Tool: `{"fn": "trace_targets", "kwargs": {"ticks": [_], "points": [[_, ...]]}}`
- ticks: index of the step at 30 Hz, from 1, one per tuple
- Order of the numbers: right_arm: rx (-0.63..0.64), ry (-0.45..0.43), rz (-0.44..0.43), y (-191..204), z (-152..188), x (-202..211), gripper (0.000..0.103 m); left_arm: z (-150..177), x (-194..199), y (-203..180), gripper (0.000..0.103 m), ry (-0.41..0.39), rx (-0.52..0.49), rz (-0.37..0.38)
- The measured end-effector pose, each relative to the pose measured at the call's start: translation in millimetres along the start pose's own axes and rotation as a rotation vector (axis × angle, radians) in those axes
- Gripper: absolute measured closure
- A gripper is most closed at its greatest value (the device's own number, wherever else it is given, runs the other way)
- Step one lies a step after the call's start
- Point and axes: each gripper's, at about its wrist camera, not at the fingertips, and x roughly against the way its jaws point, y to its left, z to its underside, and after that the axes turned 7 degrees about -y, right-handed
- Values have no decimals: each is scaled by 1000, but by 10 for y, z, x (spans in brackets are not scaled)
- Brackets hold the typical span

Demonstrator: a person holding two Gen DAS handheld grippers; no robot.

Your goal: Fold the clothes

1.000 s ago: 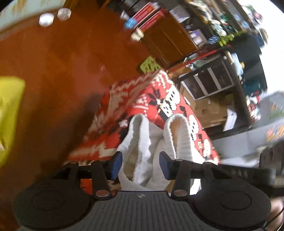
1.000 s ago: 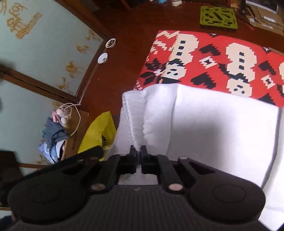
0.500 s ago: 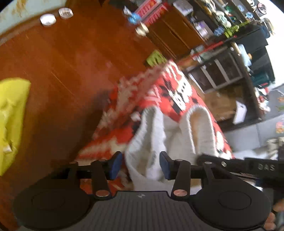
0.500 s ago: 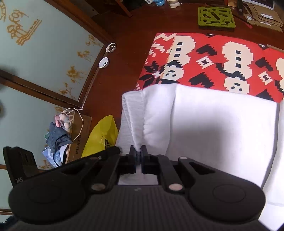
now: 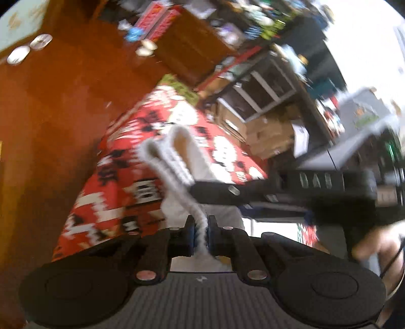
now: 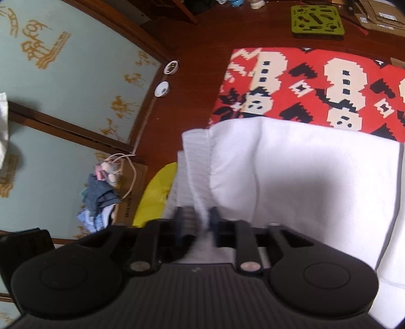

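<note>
A white garment with ribbed edges lies partly folded on a red patterned cloth. In the left wrist view my left gripper has its jaws closing, and its pads press on a ribbed white edge lifted off the red cloth. My right gripper has its jaws opening; a thin ribbed fold of the garment hangs loose in the gap between the pads. The right gripper's black body shows just beyond the raised edge in the left wrist view.
The red cloth lies on a dark wooden floor. A yellow bag, a cardboard box with clothes and two small dishes sit by the wall. A green mat lies beyond. Shelves and boxes crowd the far side.
The left jaws went from wide apart around the white cuffs to closed on one ribbed edge, and rose with it. The right jaws, shut on the fabric before, have parted.
</note>
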Motion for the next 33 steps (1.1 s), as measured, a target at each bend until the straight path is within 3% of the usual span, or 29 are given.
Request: {"fn": "trace_targets", "kwargs": {"ticks": [3, 6, 8, 9, 10, 13, 15, 19, 25, 28, 33], "points": [[12, 24, 9, 35, -45, 148, 40, 16, -50, -293, 94, 12, -97, 20], [91, 50, 80, 108, -55, 284, 38, 52, -110, -539, 94, 23, -160, 51], [171, 40, 151, 144, -16, 387, 52, 82, -150, -680, 92, 32, -187, 74], [155, 25, 159, 85, -11, 472, 68, 96, -167, -741, 91, 34, -190, 90], [140, 9, 168, 25, -7, 558, 76, 109, -180, -792, 90, 34, -182, 110], [67, -44, 175, -214, 9, 871, 85, 115, -184, -976, 85, 35, -155, 199], [18, -91, 170, -426, 36, 1164, 86, 139, -175, -1157, 66, 36, -151, 261], [12, -176, 231, -815, 85, 1824, 87, 208, -182, -1515, 64, 51, -148, 327], [-17, -263, 317, -1777, 232, 2658, 87, 428, -519, -1644, 64, 132, -65, 269], [-37, -288, 334, -2365, 363, 2644, 87, 567, -700, -1702, 65, 176, -77, 224], [-185, -288, 273, -3208, 596, 2353, 84, 755, -924, -1706, 65, 246, -83, 154]]}}
